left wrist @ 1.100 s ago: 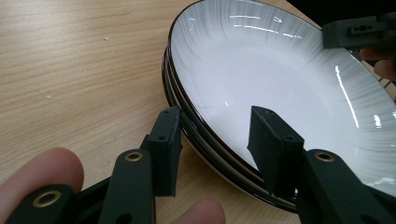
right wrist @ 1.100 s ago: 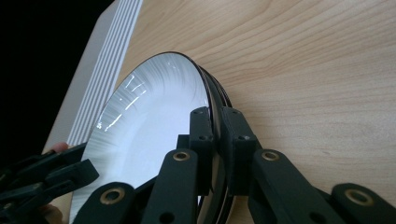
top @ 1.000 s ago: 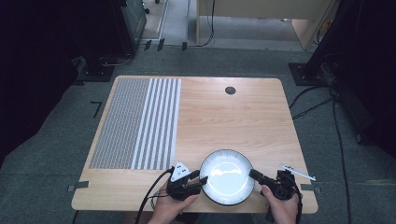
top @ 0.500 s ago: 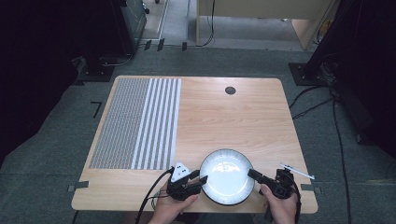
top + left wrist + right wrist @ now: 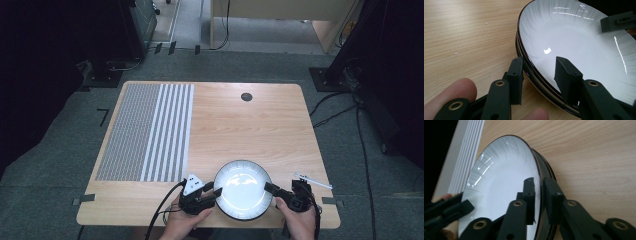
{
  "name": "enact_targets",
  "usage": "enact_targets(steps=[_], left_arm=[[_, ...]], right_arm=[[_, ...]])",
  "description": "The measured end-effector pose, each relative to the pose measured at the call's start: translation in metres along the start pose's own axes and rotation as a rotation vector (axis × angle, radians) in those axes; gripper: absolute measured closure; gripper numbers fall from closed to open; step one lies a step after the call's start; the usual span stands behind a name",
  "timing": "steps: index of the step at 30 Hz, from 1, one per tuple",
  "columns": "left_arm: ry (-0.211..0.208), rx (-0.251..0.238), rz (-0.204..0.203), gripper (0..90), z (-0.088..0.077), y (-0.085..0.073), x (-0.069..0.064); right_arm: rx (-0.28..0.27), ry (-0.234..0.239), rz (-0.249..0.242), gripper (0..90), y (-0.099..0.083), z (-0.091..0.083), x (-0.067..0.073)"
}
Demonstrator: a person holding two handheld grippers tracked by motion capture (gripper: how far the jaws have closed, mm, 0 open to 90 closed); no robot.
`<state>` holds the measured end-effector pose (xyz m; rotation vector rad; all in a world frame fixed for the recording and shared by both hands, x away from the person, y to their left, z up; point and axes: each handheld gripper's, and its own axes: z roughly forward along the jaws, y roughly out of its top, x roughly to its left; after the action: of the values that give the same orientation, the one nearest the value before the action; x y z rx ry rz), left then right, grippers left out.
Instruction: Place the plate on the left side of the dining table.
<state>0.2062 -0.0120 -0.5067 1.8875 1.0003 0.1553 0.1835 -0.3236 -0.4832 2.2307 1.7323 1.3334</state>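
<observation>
High view, left gripper (image 5: pixel 216 191): held at the left rim of the plates (image 5: pixel 243 189), its jaws set across that rim.
High view, right gripper (image 5: pixel 268 188): held at the right rim of the same stack, jaws drawn together on the edge.
High view, plates: white with a dark rim, placed at the near edge of the table (image 5: pixel 250 130), between the two grippers.
High view, surface: pale wood; a grey-and-white striped mat (image 5: pixel 147 132) is laid over the left part, and a small dark round grommet (image 5: pixel 246 96) is seen near the far edge.
High view, room: grey carpet, black cables (image 5: pixel 360 130) trailing on the right, dark equipment on both sides.
Left gripper view, tool: the jaws are spread part way and straddle the rim of the stack, one pad outside and one over the white inside; whether the pads press on the rim cannot be told.
Left gripper view, plates (image 5: pixel 579 50): at least two stacked rims are seen; the other gripper's jaw (image 5: pixel 617 23) is seen at the far edge.
Right gripper view, tool: the jaws are clenched on the rim of the top plate, one pad on the white inside and one on the dark outside.
Right gripper view, plates (image 5: pixel 504 175): seen tilted, resting on the wood beside the striped mat (image 5: pixel 465 160).
</observation>
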Motion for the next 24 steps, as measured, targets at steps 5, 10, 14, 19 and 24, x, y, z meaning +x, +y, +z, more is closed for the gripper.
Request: enact_targets(steps=[5,10,14,19,24], left_arm=[[-0.003,0.001,0.0,59.3,0.0,0.0,0.001],[-0.02,-0.013,-0.016,59.2,-0.002,0.002,0.002],[-0.037,0.0,-0.033,58.2,-0.002,0.004,0.004],[-0.028,0.0,-0.027,58.4,-0.004,0.005,0.004],[-0.035,-0.006,-0.028,58.2,-0.006,0.007,0.004]], right_arm=[[-0.022,0.032,0.062,84.9,-0.001,0.003,-0.007],[-0.021,0.096,0.14,84.2,-0.003,0.005,-0.015],[-0.017,0.13,0.17,84.0,-0.005,0.007,-0.019],[-0.034,0.164,0.178,83.6,-0.006,0.008,-0.019],[-0.039,0.197,0.158,83.8,-0.008,0.009,-0.013]])
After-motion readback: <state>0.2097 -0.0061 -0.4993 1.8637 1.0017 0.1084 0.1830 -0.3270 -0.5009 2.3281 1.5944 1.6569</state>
